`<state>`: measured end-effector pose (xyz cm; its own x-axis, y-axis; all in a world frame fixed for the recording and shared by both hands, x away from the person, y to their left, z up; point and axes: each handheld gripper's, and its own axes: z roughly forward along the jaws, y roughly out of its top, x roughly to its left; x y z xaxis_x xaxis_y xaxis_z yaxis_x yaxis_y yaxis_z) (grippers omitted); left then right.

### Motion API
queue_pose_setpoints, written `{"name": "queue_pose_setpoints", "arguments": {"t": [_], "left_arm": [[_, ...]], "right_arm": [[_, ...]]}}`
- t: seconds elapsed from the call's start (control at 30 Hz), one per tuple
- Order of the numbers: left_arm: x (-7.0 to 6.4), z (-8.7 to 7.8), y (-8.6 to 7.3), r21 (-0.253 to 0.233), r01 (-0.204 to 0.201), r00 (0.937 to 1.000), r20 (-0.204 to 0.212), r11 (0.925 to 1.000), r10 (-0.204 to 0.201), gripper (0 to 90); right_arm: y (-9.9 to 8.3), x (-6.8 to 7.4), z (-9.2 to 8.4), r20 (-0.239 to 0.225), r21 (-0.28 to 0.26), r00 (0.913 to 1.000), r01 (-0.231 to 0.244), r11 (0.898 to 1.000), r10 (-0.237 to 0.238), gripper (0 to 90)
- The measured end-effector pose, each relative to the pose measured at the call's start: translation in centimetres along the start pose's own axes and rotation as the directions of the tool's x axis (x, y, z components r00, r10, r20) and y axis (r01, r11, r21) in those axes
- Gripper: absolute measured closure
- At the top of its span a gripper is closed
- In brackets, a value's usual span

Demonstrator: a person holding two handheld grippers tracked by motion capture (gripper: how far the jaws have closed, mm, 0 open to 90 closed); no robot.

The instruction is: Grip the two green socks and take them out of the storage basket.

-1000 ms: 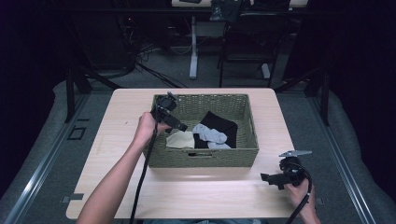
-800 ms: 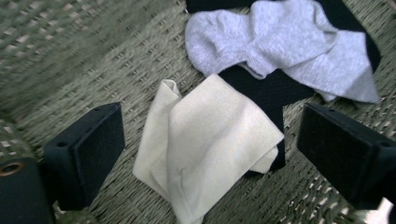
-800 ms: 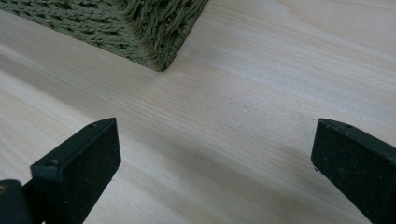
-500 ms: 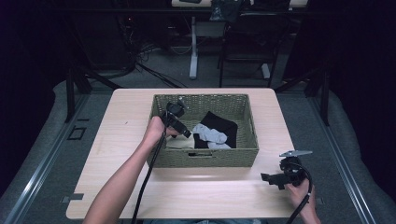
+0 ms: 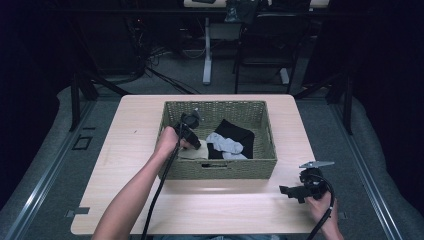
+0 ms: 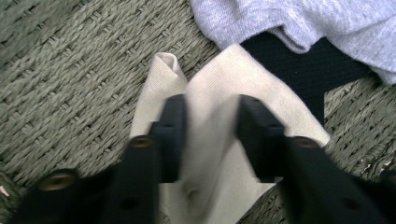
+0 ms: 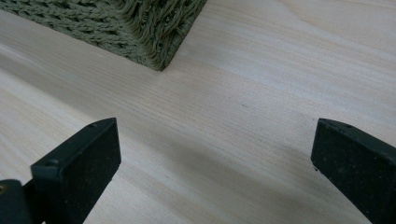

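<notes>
Left tool (image 6: 209,135): lowered into the woven basket (image 5: 220,169), at its near-left part. Its jaws have just been closing and now stand narrow, one on each side of a raised fold of the cream sock (image 6: 219,98). The fabric is bunched up between them and both jaws are against the cloth; the grip appears made. In the high view the same tool (image 5: 192,142) sits over the cream sock (image 5: 192,151), with the person's left forearm reaching in across the basket's front wall.

Cream sock: lies flat on the basket floor, one corner curled up beside the left-hand jaw. Its far edge touches a black garment (image 6: 308,65), and a grey sock (image 6: 317,23) lies over that garment beyond it. From above, the grey sock (image 5: 225,145) and the black garment (image 5: 235,131) occupy the basket's middle, just beside the cream sock.

Right tool (image 7: 212,154): jaws set wide apart, nothing between them, bare table (image 7: 261,93) beneath. A corner of the basket (image 7: 154,32) is ahead of it, apart. In the high view this tool (image 5: 300,190) is held low at the table's near-right, well apart from the socks.
</notes>
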<state>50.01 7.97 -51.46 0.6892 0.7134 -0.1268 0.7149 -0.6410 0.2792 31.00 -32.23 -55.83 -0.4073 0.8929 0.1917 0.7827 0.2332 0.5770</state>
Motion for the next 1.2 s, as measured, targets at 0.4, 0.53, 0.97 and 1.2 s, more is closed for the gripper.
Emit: {"name": "queue_pose_setpoints", "arguments": {"t": [0.4, 0.53, 0.97, 1.2], "left_arm": [[-0.5, -2.0, -0.5, -0.067, -0.041, 0.9983, -0.044, 0.9969, 0.038, 86.0], [-0.7, -3.0, -0.6, -0.090, -0.049, 0.9980, -0.043, 0.9947, 0.046, 86.3], [-1.5, -6.7, -0.5, -0.149, -0.088, 0.9952, -0.055, 0.9849, 0.081, 86.5], [-1.5, -8.0, -0.3, -0.167, -0.091, 0.9955, -0.041, 0.9817, 0.086, 86.6]], "right_arm": [[0.0, 0.0, 0.0, -0.002, 0.004, 1.0000, 0.004, 1.000, -0.004, 0.8], [0.0, 0.0, 0.0, -0.001, 0.006, 1.0000, 0.004, 1.000, -0.004, 0.8], [0.0, 0.0, 0.1, 0.003, 0.007, 1.0000, 0.001, 1.000, -0.001, 0.8], [0.0, -0.1, 0.1, 0.000, 0.006, 1.0000, -0.001, 1.000, 0.001, 0.9]]}}
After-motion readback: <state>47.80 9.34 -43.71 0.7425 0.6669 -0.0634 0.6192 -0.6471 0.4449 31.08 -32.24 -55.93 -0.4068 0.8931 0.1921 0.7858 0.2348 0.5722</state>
